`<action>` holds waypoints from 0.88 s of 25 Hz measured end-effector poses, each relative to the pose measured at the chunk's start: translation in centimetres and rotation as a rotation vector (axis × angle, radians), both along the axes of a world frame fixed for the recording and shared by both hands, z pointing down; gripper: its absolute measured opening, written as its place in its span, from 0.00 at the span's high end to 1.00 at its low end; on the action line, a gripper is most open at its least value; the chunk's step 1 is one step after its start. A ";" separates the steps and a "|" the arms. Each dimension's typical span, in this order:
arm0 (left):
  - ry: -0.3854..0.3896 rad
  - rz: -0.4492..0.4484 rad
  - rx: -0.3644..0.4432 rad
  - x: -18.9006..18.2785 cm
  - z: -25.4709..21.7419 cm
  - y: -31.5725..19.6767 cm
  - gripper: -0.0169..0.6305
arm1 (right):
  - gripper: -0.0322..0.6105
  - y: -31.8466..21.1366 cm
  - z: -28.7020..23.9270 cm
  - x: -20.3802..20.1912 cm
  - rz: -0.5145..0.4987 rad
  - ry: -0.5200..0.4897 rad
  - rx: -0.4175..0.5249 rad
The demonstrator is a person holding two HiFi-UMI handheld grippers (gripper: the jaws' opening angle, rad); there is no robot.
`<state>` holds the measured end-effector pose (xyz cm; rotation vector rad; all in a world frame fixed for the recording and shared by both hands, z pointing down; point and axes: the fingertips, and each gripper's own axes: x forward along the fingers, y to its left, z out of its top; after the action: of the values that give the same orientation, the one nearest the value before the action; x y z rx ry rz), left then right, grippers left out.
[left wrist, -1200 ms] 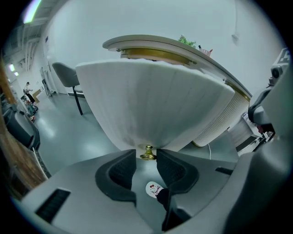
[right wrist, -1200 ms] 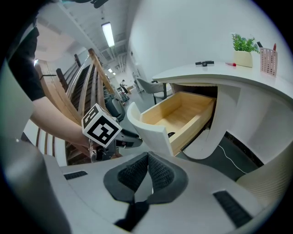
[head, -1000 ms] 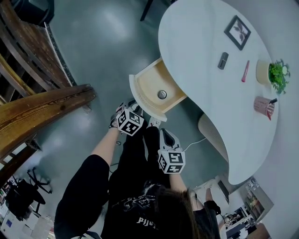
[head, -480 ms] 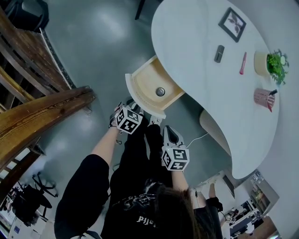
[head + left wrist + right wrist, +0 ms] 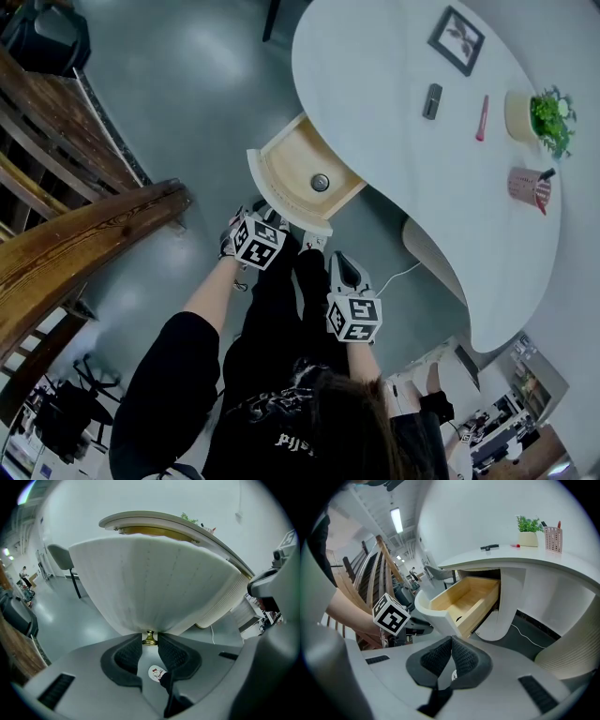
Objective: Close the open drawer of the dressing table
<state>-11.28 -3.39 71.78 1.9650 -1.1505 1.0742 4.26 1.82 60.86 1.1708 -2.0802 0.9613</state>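
At front edge of white kidney-shaped desk [image 5: 375, 103]: curved white drawer with pale wood interior [image 5: 265, 178] stands pulled out, with a small round metal item [image 5: 321, 182] lying inside. The left gripper [image 5: 149, 645] has its jaws clamped on the small brass knob [image 5: 149, 638] at the drawer front. The right gripper [image 5: 451, 645] hangs near the drawer without touching it, jaws pressed together, nothing between them.
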 end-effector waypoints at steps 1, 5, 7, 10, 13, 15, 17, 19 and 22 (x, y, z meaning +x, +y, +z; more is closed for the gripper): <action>0.004 -0.003 -0.001 0.1 0.0 -0.1 0.79 | 0.91 0.0 0.0 0.0 -0.001 0.002 0.001; 0.019 -0.007 0.002 0.5 0.0 -0.9 0.79 | 0.91 0.2 0.2 0.1 -0.005 0.011 -0.003; 0.022 -0.001 0.006 0.7 -0.1 -1.2 0.79 | 0.91 0.2 0.1 0.1 0.003 0.009 -0.004; 0.030 0.012 0.016 0.9 -0.1 -1.8 0.79 | 0.91 0.3 0.2 0.2 0.007 0.011 -0.007; 0.031 0.023 0.016 1.3 -0.1 -2.3 0.79 | 0.91 0.3 0.0 0.6 0.018 0.015 -0.007; 0.031 0.020 0.017 1.5 -0.2 -2.6 0.79 | 0.91 0.2 0.0 0.8 0.031 0.010 -0.006; 0.030 0.014 0.021 1.8 -0.2 -3.0 0.79 | 0.91 0.1 0.0 0.9 0.039 0.007 -0.004; 0.031 0.013 0.026 2.0 -0.2 -3.4 0.79 | 0.91 0.2 0.0 1.0 0.042 0.007 -0.003; 0.034 0.016 0.034 2.3 -0.2 -4.0 0.79 | 0.91 0.2 0.1 1.1 0.046 0.009 -0.002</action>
<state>-9.02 -7.42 71.60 2.0142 -1.1436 1.0313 5.33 2.06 60.92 1.2250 -2.0522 0.9774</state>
